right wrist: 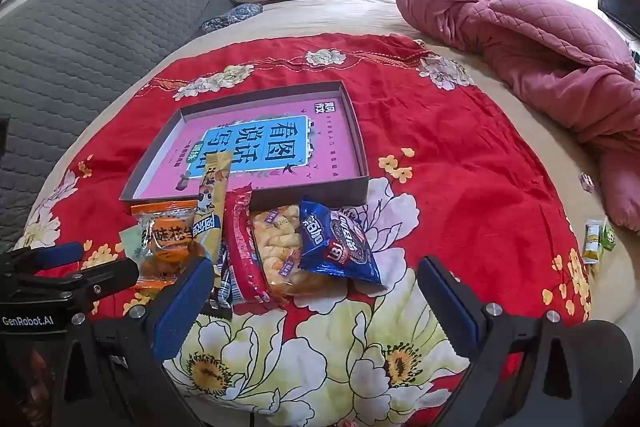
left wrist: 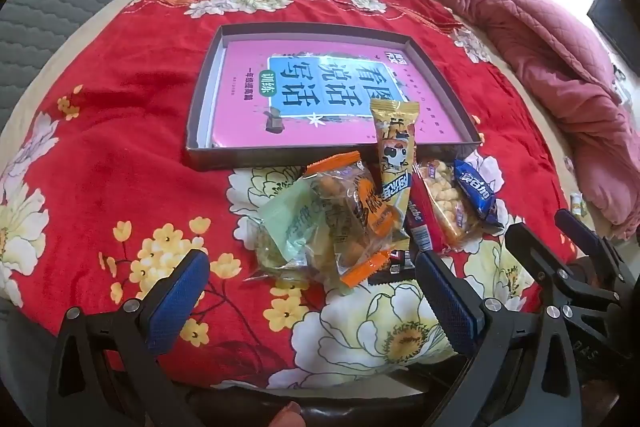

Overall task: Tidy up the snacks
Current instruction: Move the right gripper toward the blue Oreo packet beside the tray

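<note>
6 snack packets [right wrist: 256,247], 1 box [right wrist: 362,143]

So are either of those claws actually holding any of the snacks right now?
No. Both the left claw and the right claw are open and empty, above the red flowered cloth just short of the snack pile.

We see glossy, crinkled plastic film on the snack packets: the blue wrapper [right wrist: 340,243], the red one [right wrist: 242,247] and the clear orange-edged bag [left wrist: 352,215]. At twelve o'clock from them the shallow box [left wrist: 194,131] looks like matt cardboard, holding a book [left wrist: 320,95] with a shiny pink cover. Beneath lies a soft, wrinkled red floral cloth [left wrist: 120,167], and at two o'clock a quilted pink blanket [right wrist: 540,39].
</note>
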A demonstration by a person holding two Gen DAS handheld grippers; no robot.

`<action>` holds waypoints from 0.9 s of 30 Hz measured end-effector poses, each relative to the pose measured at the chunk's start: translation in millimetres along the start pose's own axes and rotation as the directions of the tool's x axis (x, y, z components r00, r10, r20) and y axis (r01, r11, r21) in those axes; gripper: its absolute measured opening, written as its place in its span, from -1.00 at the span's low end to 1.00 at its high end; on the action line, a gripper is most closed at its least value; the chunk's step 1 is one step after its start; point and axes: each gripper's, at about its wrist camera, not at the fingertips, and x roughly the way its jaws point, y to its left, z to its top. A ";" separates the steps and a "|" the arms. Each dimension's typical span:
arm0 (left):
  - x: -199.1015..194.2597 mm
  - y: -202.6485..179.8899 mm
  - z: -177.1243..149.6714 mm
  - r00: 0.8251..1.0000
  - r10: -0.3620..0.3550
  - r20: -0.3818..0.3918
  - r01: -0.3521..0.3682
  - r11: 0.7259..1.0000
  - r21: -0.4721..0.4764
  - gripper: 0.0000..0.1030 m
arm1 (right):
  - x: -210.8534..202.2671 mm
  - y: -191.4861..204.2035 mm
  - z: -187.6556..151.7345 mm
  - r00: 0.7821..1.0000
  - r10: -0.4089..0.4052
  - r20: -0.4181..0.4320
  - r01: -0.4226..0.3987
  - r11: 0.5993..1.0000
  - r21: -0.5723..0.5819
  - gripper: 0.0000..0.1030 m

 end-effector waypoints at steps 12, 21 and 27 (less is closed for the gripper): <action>-1.2 -0.8 2.3 1.000 -0.001 0.002 0.001 1.000 0.004 0.99 | -0.9 -4.0 0.6 1.000 -0.005 -0.001 0.005 1.000 0.011 0.98; 3.1 -0.3 -0.3 1.000 -0.009 -0.008 0.009 1.000 0.004 0.99 | 1.4 -6.1 -0.1 1.000 -0.006 -0.004 0.006 1.000 0.025 0.98; 8.8 4.7 2.6 0.998 -0.054 -0.043 0.054 0.998 -0.011 0.99 | 2.5 -13.0 0.7 1.000 -0.007 -0.004 0.007 0.999 0.054 0.98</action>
